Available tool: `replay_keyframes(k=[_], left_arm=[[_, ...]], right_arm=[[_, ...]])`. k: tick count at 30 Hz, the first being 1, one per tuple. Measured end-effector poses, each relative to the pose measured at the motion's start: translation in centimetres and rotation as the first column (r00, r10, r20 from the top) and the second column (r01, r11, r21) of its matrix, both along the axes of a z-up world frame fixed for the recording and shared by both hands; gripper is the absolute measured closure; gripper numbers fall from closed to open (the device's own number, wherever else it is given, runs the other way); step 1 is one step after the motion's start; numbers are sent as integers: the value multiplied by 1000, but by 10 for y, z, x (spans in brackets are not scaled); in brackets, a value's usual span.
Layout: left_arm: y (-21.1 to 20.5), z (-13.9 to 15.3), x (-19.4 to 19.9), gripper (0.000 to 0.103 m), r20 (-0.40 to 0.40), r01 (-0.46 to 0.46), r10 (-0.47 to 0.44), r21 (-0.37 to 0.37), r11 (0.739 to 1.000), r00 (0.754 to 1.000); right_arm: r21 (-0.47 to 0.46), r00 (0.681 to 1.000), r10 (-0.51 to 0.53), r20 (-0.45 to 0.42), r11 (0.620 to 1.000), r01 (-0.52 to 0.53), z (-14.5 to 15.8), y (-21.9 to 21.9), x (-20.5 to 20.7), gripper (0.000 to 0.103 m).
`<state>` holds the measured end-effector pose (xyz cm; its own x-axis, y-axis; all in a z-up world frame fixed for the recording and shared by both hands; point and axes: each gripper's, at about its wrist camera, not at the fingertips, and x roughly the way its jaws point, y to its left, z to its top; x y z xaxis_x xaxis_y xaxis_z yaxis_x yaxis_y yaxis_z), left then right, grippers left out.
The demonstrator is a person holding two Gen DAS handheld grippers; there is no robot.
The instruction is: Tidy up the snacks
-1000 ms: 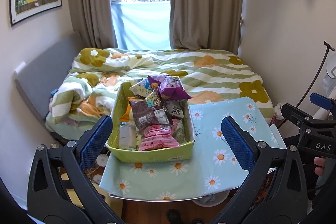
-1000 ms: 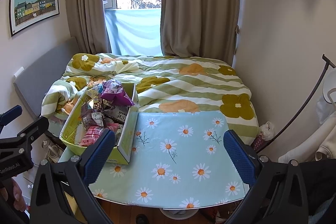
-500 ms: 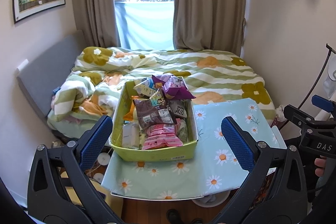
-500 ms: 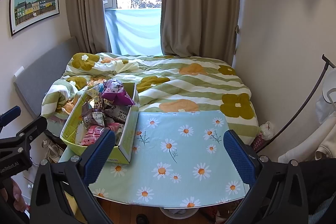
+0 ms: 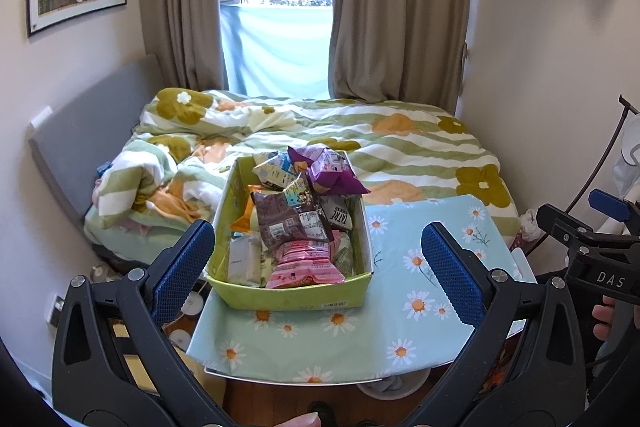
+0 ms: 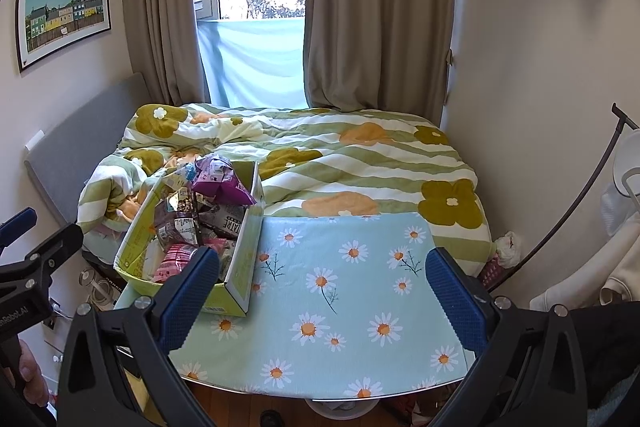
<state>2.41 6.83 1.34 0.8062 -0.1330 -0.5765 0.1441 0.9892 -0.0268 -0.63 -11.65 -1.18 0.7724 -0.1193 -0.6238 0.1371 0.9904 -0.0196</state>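
- A yellow-green cardboard box (image 5: 294, 297) heaped with snack packets is seen on the left part of a round table covered by a pale blue daisy-print cloth (image 6: 360, 291), with a bed in a green-striped flowered duvet (image 6: 360, 163) just behind it.
- The left gripper (image 5: 318, 263) is held spread wide and empty, its blue-padded fingers (image 5: 182, 265) apart on either side of the box in the left wrist view, short of it and not touching.
- The right gripper (image 6: 320, 291) is likewise held wide apart and empty, over the bare cloth; the box lies to its left, partly behind its left finger.
- The box's long axis is seen to run away from the person toward the bed, so its short near wall faces the left gripper.
- A pink packet (image 5: 304, 265) lies at the near end, a brown packet (image 5: 290, 221) in the middle, and a purple packet (image 5: 328, 173) is perched on top at the far end.
- The left gripper is judged the nearer tool: the packets lie straight ahead of it, the pink one closest.
- The bare cloth to the right of the box is judged the likely sorting area, within the right gripper's reach.
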Motion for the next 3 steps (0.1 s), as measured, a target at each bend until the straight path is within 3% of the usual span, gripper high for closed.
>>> replay_keyframes(k=[3], left_arm=[[-2, 1, -1, 0, 9, -8, 7, 12, 1000, 1000]], right_arm=[[2, 1000, 1, 0, 1000, -1, 0, 0, 0, 0]])
